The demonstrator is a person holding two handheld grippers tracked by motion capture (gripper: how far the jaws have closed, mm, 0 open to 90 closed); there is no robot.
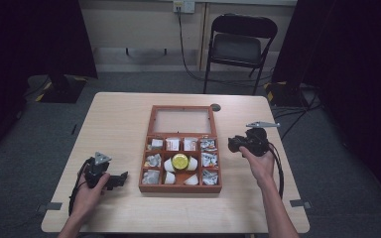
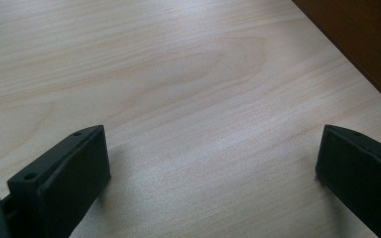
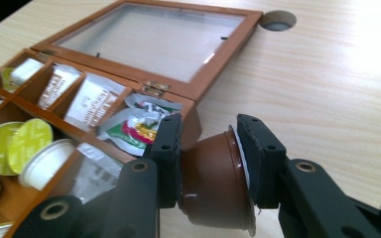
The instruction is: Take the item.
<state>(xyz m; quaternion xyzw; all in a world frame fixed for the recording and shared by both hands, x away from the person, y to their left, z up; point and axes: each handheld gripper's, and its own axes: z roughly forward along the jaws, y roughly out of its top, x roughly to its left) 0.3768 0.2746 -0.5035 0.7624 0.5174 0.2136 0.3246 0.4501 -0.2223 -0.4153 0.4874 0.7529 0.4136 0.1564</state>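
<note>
**Carrying a brown capsule toward the open box**

Holding the right gripper (image 3: 206, 148) level matters most now, in my judgement: its jaws are clamped on a brown coffee capsule (image 3: 213, 183), one pad against the foil lid and the other against the base, so the capsule lies on its side with the flared rim at the right. The body looks smooth, glossy and slightly tapered, so it could slip if the squeeze eases or the hand twists. A steady grip and a slow approach over the box wall would serve best, with release only once the capsule sits above a compartment with room.

The capsule hangs above the table (image 3: 337, 89), just off the right side of the wooden box (image 3: 198, 94). Beyond it, the nearest compartments hold foil sachets (image 3: 131, 126); next along are paper packets (image 3: 92, 106), and to the left lie white pods with yellow-green lids (image 3: 30, 144). The glass-paned lid (image 3: 154, 42) lies flat behind the box, hinged open.

On the other side, the left gripper (image 1: 113, 181) rests low near the box's front left corner, its jaws wide apart over bare wood and holding nothing. Farthest back, a folding chair (image 1: 240, 47) stands behind the table.
</note>
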